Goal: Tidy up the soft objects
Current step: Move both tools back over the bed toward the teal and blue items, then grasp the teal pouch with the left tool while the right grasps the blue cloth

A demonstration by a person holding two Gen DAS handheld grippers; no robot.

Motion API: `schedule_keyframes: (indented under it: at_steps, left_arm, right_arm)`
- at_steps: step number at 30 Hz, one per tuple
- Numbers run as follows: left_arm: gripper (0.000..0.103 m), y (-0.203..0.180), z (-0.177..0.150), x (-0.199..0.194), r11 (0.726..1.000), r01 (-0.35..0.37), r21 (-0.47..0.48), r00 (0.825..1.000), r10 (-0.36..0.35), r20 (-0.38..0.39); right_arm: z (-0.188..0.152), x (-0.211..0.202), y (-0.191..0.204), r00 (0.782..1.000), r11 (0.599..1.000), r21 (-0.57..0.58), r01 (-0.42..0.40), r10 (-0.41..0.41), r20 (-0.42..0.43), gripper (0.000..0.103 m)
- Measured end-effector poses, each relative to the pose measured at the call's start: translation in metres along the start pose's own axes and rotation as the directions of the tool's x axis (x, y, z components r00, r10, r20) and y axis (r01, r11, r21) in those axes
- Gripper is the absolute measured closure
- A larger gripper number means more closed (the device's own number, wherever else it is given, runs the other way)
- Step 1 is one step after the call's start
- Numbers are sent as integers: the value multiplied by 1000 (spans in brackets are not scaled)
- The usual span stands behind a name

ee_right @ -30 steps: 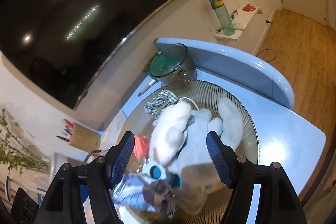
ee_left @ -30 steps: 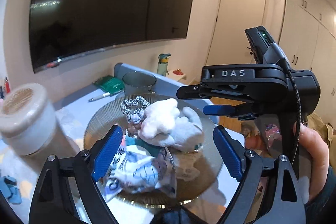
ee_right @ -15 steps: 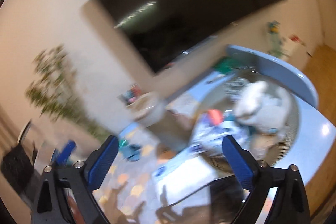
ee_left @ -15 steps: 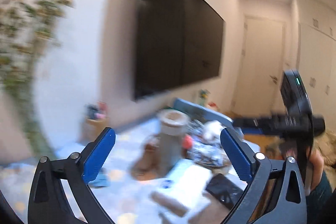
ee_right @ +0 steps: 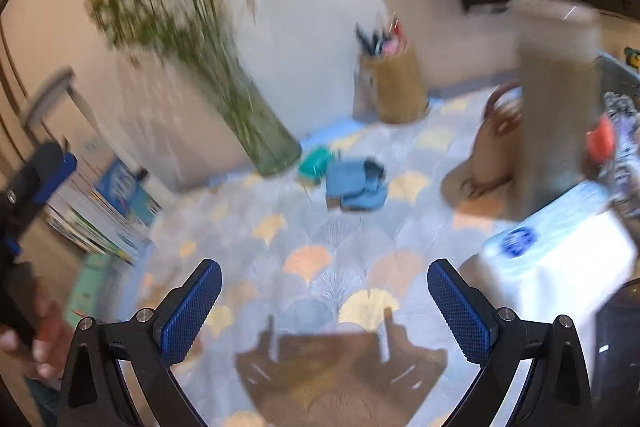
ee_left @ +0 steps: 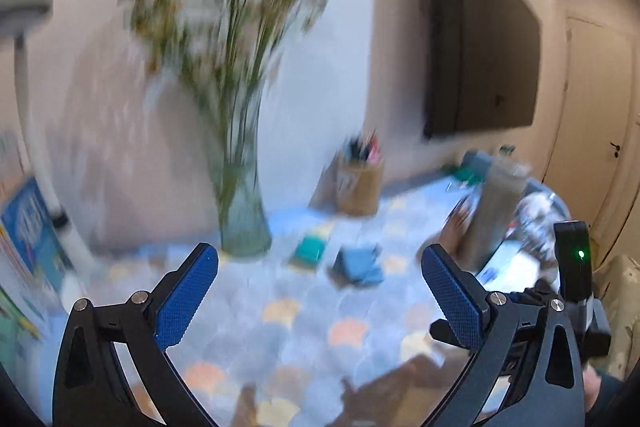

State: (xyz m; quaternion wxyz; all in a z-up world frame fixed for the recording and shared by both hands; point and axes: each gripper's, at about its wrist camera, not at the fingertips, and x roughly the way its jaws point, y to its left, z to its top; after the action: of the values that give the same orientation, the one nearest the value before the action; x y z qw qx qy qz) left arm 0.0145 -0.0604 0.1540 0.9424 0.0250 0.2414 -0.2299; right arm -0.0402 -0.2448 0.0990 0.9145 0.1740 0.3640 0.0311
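**Asker:** Two grippers are showing here. What are they doing, and are they carrying anything?

**Describer:** Both are standing wide apart with nothing between the blue pads. The left gripper (ee_left: 320,285) and the right gripper (ee_right: 324,301) are both hanging over the patterned tablecloth (ee_right: 320,239), pointing toward a folded blue cloth (ee_right: 354,183) lying just right of a small teal item (ee_right: 316,161).

**Asker:** Where are those two sitting?

**Describer:** They are lying in the middle of the table, near the foot of a glass vase (ee_left: 240,223) of green stems, and well apart from the grippers. A brown pen cup (ee_right: 394,87) is standing farther back, by the wall.

**Asker:** How far along does the tidying seem?

**Describer:** At the far right edge, some soft things are already resting in a shallow dish (ee_left: 554,199), so I am judging part of the work done. The blue cloth and the teal item are looking like what is left, untouched so far.

**Asker:** Anything you are struggling to make out?

**Describer:** Plenty is blurring. The dish is being cut off by a tall grey-brown cylinder (ee_right: 556,115) and by the picture's edge, so its contents are unreadable. I cannot tell what the teal item is. A white packet (ee_right: 560,247) with a blue mark is smearing at the near right.
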Motion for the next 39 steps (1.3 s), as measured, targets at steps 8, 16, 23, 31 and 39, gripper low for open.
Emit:
schedule_keyframes:
  at_steps: [8, 16, 23, 31, 39]
  left_arm:
    - [1, 36, -84, 97, 981, -12, -195, 985, -22, -170]
    - [1, 41, -101, 109, 974, -43, -221, 978, -4, -210]
    - [1, 38, -101, 113, 976, -44, -212, 976, -4, -218]
    - [1, 30, -100, 113, 986, -56, -159, 976, 20, -216]
    - [3, 38, -83, 108, 982, -15, -188, 960, -38, -276]
  right_arm:
    - [-38, 66, -2, 985, 983, -62, 173, -174, -18, 0]
    - [-44, 75, 1, 969, 966, -92, 242, -246, -32, 0]
    - [-45, 79, -1, 965, 962, -99, 253, -258, -37, 0]
    - [-46, 80, -2, 963, 960, -105, 261, -266, -37, 0]
    - [-38, 85, -11, 965, 971, -83, 224, -233, -118, 0]
